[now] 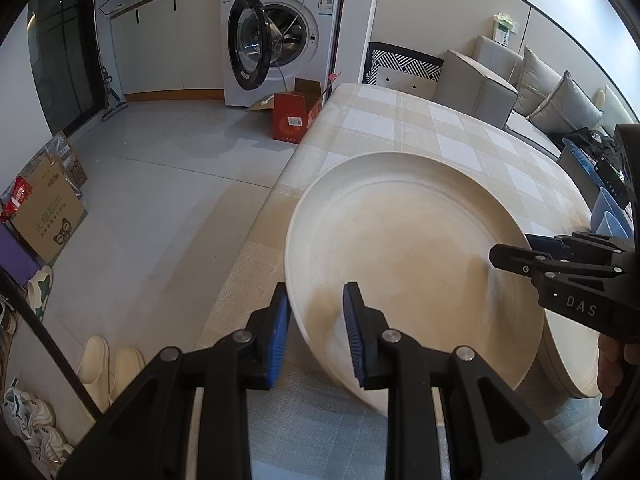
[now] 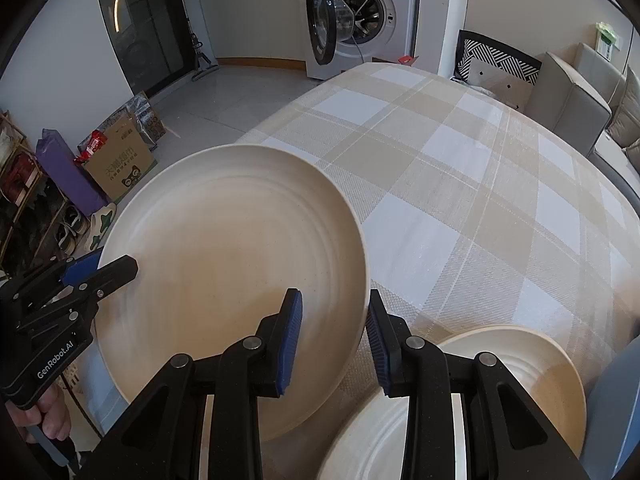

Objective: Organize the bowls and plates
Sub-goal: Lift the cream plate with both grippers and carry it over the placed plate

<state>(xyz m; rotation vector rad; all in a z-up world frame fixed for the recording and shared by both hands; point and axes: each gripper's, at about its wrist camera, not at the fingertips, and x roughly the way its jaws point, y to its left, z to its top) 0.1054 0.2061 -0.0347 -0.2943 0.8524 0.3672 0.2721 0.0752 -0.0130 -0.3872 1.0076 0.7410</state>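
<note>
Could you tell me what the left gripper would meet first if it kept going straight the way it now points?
The left gripper is already clamped on the cream plate's rim, so the plate itself fills its line. Beyond that, likely the checked tablecloth, though depth is unclear.

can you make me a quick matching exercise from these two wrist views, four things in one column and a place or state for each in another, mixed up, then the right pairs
Things
1. large plate
2. washing machine
3. second plate
4. red box

Place or state
A. on the floor at the table's far corner
B. flat on the checked tablecloth, near the right gripper
C. door open
D. raised and tilted, rim clamped by both the right gripper and the left gripper

Pairs: 1-D, 2-C, 3-B, 4-A
</note>
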